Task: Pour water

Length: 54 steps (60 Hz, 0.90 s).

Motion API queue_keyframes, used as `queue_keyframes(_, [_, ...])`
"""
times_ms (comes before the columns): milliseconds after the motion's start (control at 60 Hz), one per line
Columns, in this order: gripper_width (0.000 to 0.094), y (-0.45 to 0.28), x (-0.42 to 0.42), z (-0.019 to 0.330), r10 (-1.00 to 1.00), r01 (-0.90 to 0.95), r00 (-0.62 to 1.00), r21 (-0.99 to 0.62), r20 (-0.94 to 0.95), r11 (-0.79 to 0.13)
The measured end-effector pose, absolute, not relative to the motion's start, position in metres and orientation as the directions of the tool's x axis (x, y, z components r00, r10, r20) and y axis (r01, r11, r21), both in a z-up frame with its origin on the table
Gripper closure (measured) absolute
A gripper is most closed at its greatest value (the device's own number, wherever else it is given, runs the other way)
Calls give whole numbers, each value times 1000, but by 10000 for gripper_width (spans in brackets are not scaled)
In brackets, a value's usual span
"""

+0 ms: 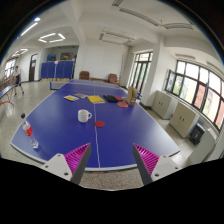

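Note:
A white mug (84, 116) stands on a blue table-tennis table (60, 135), well beyond my fingers. A clear plastic bottle with a red cap (29, 134) stands near the table's left edge. A small red object (100, 124) lies just right of the mug. My gripper (112, 163) hangs in front of the table's near edge, above the floor. Its fingers are wide apart with nothing between them, pink pads (77, 156) facing inward.
Yellow sheets (95, 99) and red things (123, 103) lie on the far part of the table. More blue tables (57, 69) stand at the back of the hall. Radiators (183, 118) and windows (195, 85) line the right wall. Speckled floor lies around the table.

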State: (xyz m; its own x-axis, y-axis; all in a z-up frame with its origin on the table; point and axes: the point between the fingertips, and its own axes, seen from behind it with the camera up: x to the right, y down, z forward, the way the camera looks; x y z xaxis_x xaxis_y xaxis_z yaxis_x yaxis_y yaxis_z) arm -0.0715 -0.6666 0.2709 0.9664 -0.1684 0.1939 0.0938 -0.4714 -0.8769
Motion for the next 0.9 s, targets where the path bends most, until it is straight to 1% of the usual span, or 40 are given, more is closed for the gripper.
queue_keyframes(17, [84,-680,-66,283,-166,97,966,-875,197,-475])
queue_keyframes(133, [83,-690,-71,273,-179,93,962,-860,208,-501])
queue_keyframes(150, [81,-683,-83,256,-182,90,961,-860,207,-502])
queue_keyframes(267, [85,-692,-112,224,-203,83,955,-850,217,-521])
queue_keyframes(283, [84,-692,-106,234,-203,83,954,-846,219,-526])
queue_keyframes(300, [84,-699,-115,215,-204,86,953,-847,223,-525])
queue_keyframes(417, [83,-718,-157,167,-193,104,948,-820,253,-563])
queue_keyframes(433, [84,-708,-172,159,-192,103,948,-816,254,-568])
queue_keyframes(450, [85,-725,-180,152,-184,105,950,-813,253,-573])
queue_keyframes(517, [85,-732,-223,123,-150,105,960,-801,236,-589])
queue_keyframes(533, [84,-717,-235,116,-143,102,963,-799,229,-593])
queue_keyframes(550, [82,-714,-254,98,-136,100,966,-799,222,-593])
queue_keyframes(567, [82,-731,-264,100,-124,98,970,-798,211,-595])
queue_keyframes(600, [80,-727,-289,88,-108,88,976,-798,189,-597])
queue_keyframes(617, [80,-725,-302,82,-100,83,979,-798,176,-597])
queue_keyframes(633, [80,-704,-318,69,-95,76,982,-800,164,-595])
queue_keyframes(667, [81,-697,-344,63,-77,67,987,-805,138,-590])
queue_keyframes(683, [82,-700,-358,70,-67,62,990,-807,124,-587])
queue_keyframes(717, [79,-695,-383,65,-46,55,994,-819,99,-572])
queue_keyframes(783, [82,-666,-425,66,-5,46,998,-844,57,-534])
queue_keyframes(833, [80,-627,-461,74,24,41,999,-868,33,-496])
queue_keyframes(900, [79,-596,-485,82,57,49,998,-899,26,-436])
